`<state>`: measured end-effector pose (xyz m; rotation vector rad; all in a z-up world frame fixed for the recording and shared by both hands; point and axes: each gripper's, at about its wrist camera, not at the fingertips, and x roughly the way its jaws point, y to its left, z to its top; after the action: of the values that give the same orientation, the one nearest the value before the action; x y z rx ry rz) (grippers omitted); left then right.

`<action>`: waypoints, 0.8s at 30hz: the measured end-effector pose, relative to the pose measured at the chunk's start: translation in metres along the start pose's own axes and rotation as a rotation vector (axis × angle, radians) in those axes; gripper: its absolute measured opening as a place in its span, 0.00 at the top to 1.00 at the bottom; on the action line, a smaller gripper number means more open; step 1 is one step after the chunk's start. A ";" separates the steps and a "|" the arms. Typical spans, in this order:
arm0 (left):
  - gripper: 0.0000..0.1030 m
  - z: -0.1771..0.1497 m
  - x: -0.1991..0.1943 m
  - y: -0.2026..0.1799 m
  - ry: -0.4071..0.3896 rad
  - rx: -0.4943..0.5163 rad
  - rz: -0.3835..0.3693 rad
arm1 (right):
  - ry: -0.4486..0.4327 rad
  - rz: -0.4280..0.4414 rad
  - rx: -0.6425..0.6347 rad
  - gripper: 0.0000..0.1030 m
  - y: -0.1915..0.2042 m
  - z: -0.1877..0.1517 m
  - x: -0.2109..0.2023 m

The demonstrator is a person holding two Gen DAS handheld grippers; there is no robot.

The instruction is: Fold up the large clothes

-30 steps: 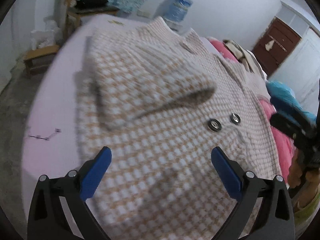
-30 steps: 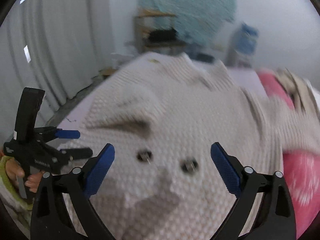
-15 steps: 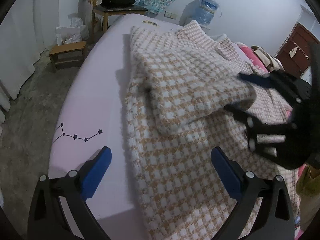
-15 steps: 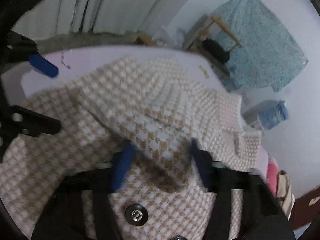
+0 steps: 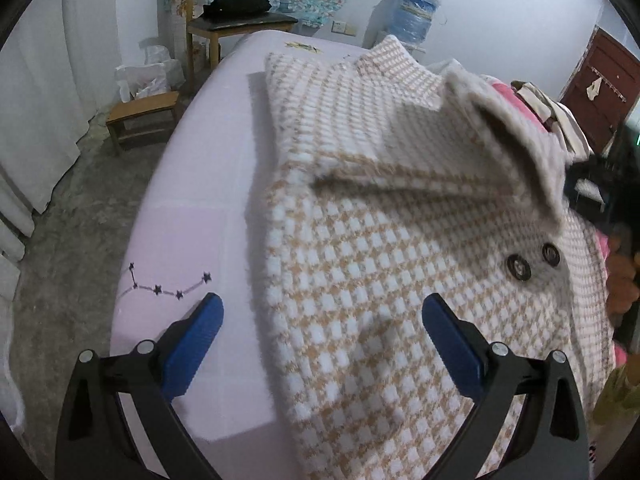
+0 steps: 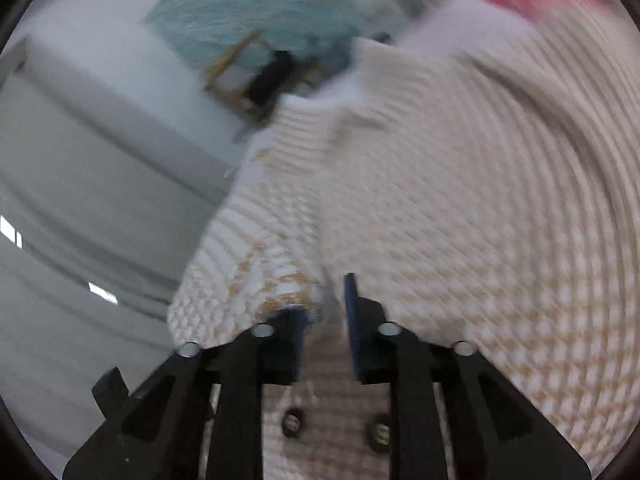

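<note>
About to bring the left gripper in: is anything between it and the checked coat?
Nothing visible. The left gripper, jaws open, hangs at the checked coat edge with only bare sheet beside it. The right gripper already pinches the sleeve.

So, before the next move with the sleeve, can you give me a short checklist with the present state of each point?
1. Right gripper holds the sleeve: ok, its fingers have just been closing and cloth sits between them.
2. Left gripper is free: ok, open, nothing between its fingers.
3. Sleeve is lifted off the coat: ok, a dark gap shows under it.
4. Coat lies flat on the bed: cannot tell, its near edge hangs past the corner.
5. Buttons are uncovered: ok, both visible.
6. Grip is firm: cannot tell, the right view is blurred.
</note>
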<state>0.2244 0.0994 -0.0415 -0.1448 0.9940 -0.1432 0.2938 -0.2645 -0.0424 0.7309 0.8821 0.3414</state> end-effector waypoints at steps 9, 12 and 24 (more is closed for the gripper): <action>0.05 0.056 0.000 0.007 -0.096 -0.012 0.060 | -0.007 -0.158 -0.131 0.43 0.009 -0.030 -0.030; 0.05 0.075 0.014 0.006 -0.101 -0.008 0.106 | -0.008 -0.263 -0.260 0.35 0.025 -0.037 -0.033; 0.05 0.083 0.056 0.017 -0.034 0.000 0.200 | 0.081 -0.679 -0.862 0.12 0.063 -0.083 -0.026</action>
<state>0.3259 0.1102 -0.0462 -0.0469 0.9692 0.0417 0.2136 -0.1979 -0.0180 -0.3856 0.8979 0.1120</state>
